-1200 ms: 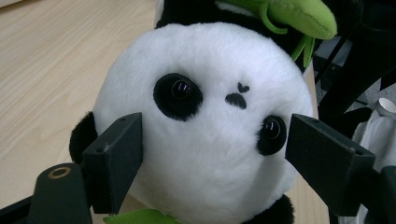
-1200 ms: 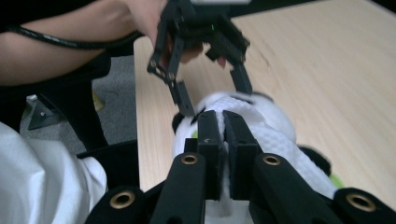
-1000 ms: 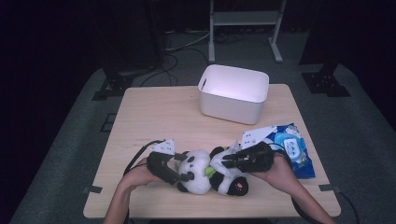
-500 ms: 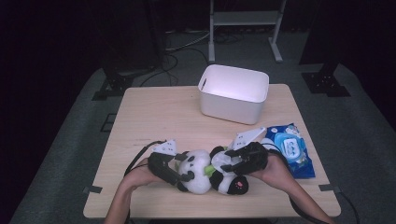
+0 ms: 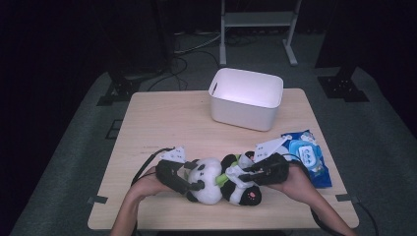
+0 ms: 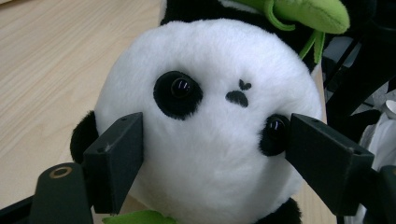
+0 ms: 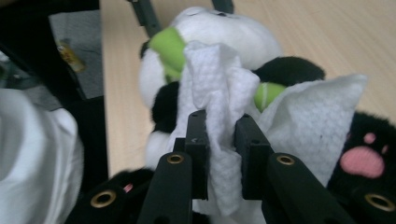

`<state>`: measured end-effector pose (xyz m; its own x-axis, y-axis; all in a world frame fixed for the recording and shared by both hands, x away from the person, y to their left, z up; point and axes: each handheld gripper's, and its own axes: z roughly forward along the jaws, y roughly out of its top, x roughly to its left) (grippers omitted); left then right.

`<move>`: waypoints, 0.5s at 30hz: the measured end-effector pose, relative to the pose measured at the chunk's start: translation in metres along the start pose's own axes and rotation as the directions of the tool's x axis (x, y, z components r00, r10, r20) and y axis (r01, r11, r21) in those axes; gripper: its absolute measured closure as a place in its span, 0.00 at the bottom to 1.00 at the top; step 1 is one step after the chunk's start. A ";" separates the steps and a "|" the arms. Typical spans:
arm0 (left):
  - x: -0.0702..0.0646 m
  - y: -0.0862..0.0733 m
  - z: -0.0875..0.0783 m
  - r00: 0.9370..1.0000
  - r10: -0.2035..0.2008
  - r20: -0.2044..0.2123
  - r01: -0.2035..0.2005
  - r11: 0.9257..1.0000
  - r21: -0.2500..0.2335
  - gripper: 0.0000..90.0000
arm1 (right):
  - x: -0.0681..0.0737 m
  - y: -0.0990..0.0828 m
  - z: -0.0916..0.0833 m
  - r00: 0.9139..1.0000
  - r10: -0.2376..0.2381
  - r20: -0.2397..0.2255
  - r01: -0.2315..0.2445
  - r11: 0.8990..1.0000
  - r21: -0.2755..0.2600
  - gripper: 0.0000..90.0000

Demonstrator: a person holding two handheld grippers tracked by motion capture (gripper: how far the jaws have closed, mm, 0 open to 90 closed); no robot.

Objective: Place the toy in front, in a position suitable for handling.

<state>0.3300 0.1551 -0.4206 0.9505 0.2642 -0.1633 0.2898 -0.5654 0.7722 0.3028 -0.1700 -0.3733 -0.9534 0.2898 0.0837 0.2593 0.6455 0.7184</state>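
A black-and-white panda plush (image 5: 212, 183) with a green bamboo sprig lies near the table's front edge. My left gripper (image 5: 195, 175) is shut on its white head (image 6: 210, 60), one pad pressing each cheek (image 6: 212, 135). My right gripper (image 5: 238, 173) comes in from the right and is shut on a crumpled white wipe (image 7: 219, 88). Its jaws (image 7: 219, 125) have just been closing on that wipe, which rests against the panda's body (image 7: 289, 70) by the green sprig. A pink-soled paw (image 7: 362, 161) shows at the right of the right gripper view.
A white rectangular bin (image 5: 245, 104) stands at the back of the wooden table (image 5: 162, 123). A blue pack of wipes (image 5: 307, 155) lies at the right edge, just behind my right hand. Dark floor, cables and a metal stand lie beyond the table.
The right gripper has shifted slightly over the panda's body with the wipe. The left gripper and the panda's head have stayed put.
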 end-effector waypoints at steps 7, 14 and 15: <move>0.000 -0.001 0.000 1.000 -0.005 0.001 0.005 1.000 -0.006 0.21 | 0.002 -0.016 -0.009 0.999 0.028 0.015 -0.029 0.998 0.048 0.86; 0.000 -0.001 0.001 1.000 -0.003 0.000 0.003 1.000 -0.006 0.21 | -0.004 -0.015 -0.017 0.997 0.052 0.048 -0.053 0.999 0.006 0.86; 0.000 -0.001 0.001 1.000 -0.002 0.001 0.002 1.000 -0.007 0.21 | -0.004 -0.013 -0.016 0.998 0.047 0.049 -0.047 0.999 0.000 0.86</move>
<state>0.3299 0.1549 -0.4217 0.9499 0.2649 -0.1657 0.2914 -0.5594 0.7760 0.3010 -0.1910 -0.3719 -0.9316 0.3538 0.0831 0.3034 0.6313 0.7137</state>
